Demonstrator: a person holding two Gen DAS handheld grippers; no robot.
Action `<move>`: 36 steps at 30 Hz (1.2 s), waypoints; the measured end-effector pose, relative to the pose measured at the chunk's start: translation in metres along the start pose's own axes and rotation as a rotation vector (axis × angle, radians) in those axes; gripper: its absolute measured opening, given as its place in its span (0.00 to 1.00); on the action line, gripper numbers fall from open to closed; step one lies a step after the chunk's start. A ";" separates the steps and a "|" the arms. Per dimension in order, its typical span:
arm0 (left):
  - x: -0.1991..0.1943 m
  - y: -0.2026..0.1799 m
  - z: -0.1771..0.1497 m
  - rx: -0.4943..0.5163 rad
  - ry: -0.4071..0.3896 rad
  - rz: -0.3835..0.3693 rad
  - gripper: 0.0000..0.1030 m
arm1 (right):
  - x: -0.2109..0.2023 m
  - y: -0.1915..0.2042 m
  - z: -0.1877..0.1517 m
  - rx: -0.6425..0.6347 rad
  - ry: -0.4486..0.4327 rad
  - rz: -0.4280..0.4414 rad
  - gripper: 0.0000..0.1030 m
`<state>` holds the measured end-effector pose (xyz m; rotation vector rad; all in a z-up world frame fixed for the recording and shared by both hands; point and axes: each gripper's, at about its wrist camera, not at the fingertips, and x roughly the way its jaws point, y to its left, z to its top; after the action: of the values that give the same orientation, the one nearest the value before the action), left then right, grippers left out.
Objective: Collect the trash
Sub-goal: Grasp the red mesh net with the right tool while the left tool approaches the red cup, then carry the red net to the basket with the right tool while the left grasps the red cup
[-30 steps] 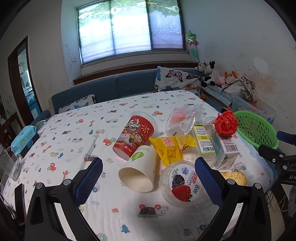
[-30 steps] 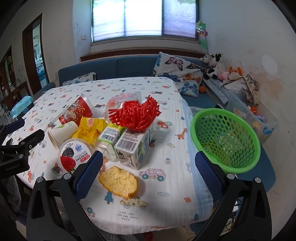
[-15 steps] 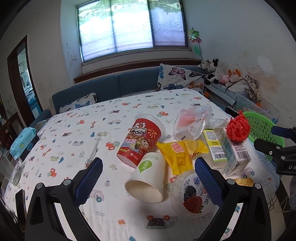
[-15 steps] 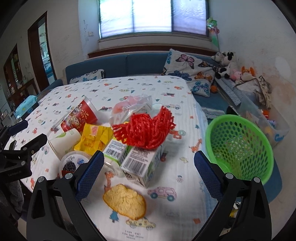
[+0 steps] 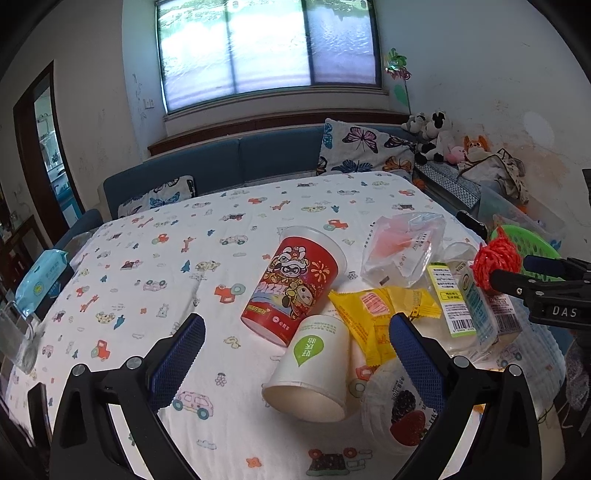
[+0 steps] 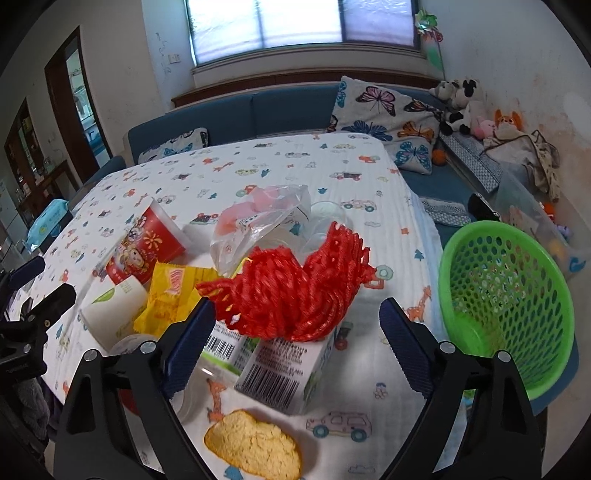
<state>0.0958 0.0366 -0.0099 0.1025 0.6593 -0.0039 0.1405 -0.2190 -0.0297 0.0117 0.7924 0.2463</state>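
right gripper [image 6: 297, 319] nearer red netting [image 6: 291, 291]

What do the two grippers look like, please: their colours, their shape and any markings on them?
Both are alike. The left gripper and the right gripper have black angular plastic fingers with silver screws, and blue textured pads on the inner faces. Seen from the left wrist, the right gripper's black body bears white letters "DAS".

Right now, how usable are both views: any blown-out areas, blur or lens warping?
Left wrist view: window overexposed, white paper cup sharp, strong fisheye bending with dark corners. Right wrist view: window also washed out, red net crisp, green basket slightly smeared at its near rim, same barrel warping.
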 end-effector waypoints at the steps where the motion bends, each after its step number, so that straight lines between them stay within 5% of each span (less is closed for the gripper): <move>1: 0.001 0.000 0.001 0.002 0.002 0.002 0.94 | 0.002 -0.001 0.001 0.002 0.007 0.004 0.83; 17: 0.016 0.009 0.007 -0.010 0.023 0.004 0.94 | 0.009 -0.001 0.003 -0.005 0.005 0.002 0.53; 36: 0.027 0.010 0.025 0.012 0.017 -0.031 0.94 | -0.029 -0.005 0.011 -0.030 -0.081 -0.009 0.50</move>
<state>0.1329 0.0444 -0.0055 0.1045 0.6783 -0.0365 0.1298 -0.2293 -0.0013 -0.0097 0.7085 0.2476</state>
